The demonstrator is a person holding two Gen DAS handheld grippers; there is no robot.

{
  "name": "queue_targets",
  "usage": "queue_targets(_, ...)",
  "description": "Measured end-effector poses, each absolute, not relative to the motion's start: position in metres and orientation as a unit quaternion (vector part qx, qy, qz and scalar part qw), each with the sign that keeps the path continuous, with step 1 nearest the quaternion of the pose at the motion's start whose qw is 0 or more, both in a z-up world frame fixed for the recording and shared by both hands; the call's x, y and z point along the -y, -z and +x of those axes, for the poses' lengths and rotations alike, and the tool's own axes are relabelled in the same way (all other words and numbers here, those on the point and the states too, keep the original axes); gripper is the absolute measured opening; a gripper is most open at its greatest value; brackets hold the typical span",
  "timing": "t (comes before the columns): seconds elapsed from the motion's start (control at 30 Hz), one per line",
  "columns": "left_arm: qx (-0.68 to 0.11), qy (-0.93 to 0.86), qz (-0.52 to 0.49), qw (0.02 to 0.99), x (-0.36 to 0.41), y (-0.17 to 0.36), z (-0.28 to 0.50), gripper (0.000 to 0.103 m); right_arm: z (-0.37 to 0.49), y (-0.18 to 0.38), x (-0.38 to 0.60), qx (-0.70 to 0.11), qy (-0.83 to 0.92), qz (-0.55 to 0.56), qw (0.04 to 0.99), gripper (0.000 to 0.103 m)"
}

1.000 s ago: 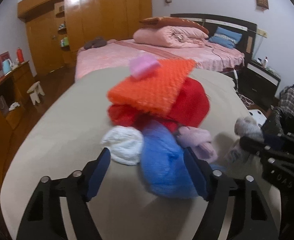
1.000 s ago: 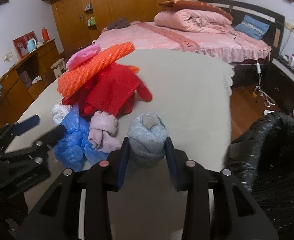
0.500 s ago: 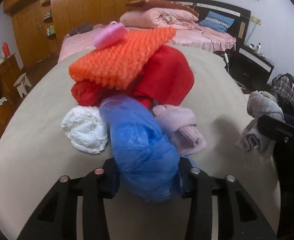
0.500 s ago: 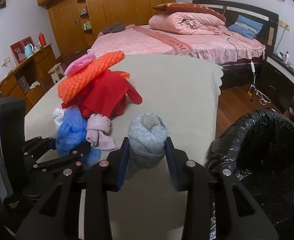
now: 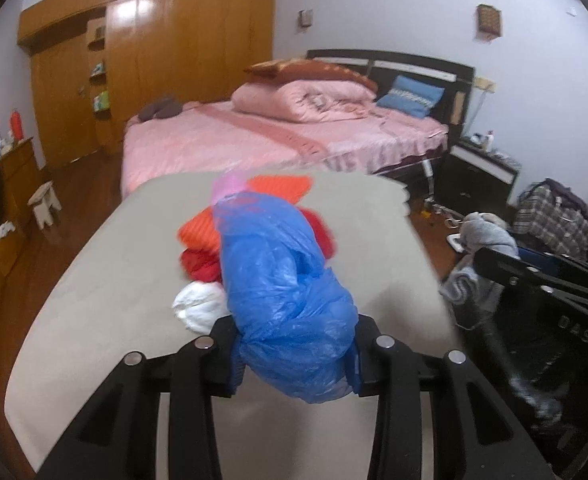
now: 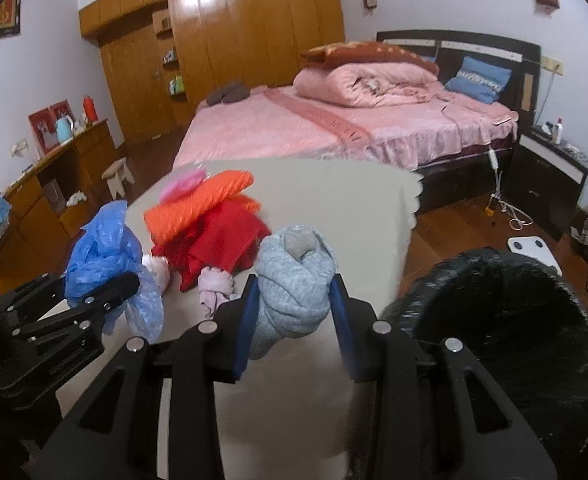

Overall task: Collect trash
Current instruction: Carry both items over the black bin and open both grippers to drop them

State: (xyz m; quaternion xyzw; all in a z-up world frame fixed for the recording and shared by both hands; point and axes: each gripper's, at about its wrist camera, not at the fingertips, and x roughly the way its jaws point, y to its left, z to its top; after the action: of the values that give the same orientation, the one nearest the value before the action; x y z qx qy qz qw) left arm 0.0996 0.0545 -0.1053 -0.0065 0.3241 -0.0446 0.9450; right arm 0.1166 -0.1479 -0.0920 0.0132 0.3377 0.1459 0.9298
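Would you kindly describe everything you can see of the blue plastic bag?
The blue plastic bag is thin, crinkled, translucent film bunched into a long lump with no clear opening showing. It is clamped near its lower end by the left hand-held gripper, whose pads press into both sides. The right wrist view shows the bag lifted clear of the beige table, its upper part puffing above the fingers and a paler tail hanging below them. It hangs in front of the cloth pile; contact with it cannot be judged.
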Motion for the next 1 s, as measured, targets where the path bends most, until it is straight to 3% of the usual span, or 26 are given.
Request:
queue_targets(0.4, -0.300, 0.188, 0.017, 0.935, 0.051, 0.083, 0.092, 0.038, 0.073, 0.087, 0.262, -0.335, -0.017, 0.036, 0.941, 0.035)
queue_targets(0.8, -0.311, 0.294, 0.029, 0.903, 0.151, 0.097, 0.106, 0.040, 0.052, 0.100, 0.343, -0.336, 0.087, 0.044, 0.937, 0.038)
queue_targets(0.9, -0.314, 0.316, 0.031, 0.895, 0.164, 0.104, 0.109, 0.051, 0.050, 0.102, 0.350, -0.335, 0.100, 0.044, 0.936, 0.039)
queue_targets(0.97, -0.313, 0.317, 0.033, 0.895, 0.168, 0.107, 0.113, 0.069, 0.050, 0.103, 0.351, -0.334, 0.106, 0.042, 0.936, 0.049)
queue_targets(1.0, -0.311, 0.312, 0.033, 0.897, 0.166, 0.108, 0.113, 0.071, 0.050, 0.102, 0.351, -0.333, 0.108, 0.042, 0.936, 0.061)
